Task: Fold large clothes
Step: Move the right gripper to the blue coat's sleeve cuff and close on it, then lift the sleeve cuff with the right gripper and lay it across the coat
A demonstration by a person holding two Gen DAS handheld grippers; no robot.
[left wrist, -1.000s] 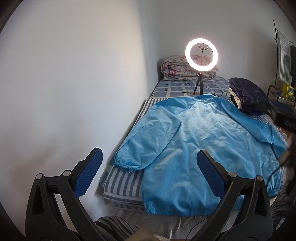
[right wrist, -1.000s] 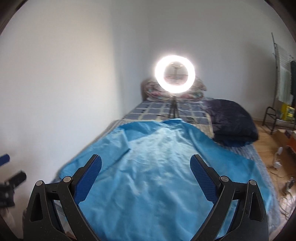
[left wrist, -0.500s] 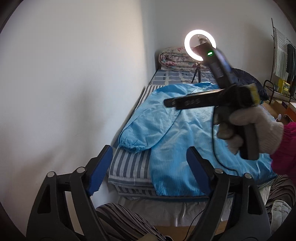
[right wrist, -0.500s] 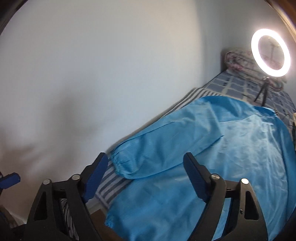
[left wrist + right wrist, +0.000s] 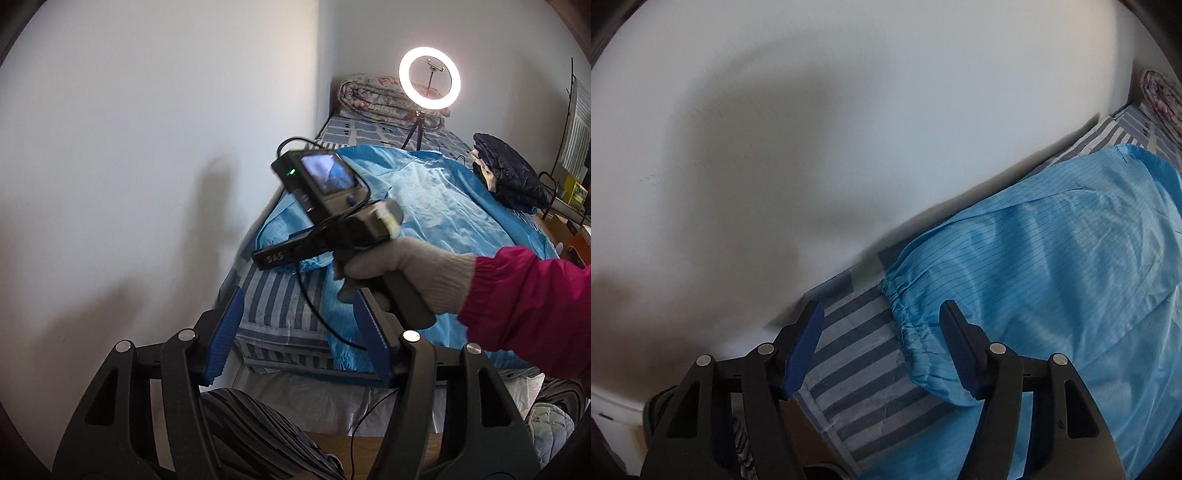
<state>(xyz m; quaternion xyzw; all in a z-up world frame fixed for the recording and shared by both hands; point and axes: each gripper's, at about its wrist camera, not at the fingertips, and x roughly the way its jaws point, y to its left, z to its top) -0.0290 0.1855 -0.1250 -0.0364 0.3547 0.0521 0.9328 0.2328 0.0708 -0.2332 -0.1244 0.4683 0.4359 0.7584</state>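
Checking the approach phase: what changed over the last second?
The right gripper swung across and down toward the sleeve cuff of the blue jacket; its jaws have just been closing, gripping nothing yet. The left gripper dipped slightly, jaws also narrowing, empty. The jacket, ring light and bed stayed put.

Light blue pinstriped jacket (image 5: 1052,258): thin woven cloth with a slight sheen, creased, gathered elastic cuff (image 5: 901,310). Grey-and-white striped bed sheet (image 5: 857,369) is matt cotton-like cloth; white wall (image 5: 147,147) is smooth matt paint. Black gripper frames (image 5: 882,354) look like matt moulded plastic with shiny metal pins, ribbed blue pads (image 5: 225,336); knit off-white glove (image 5: 417,273) is fuzzy.
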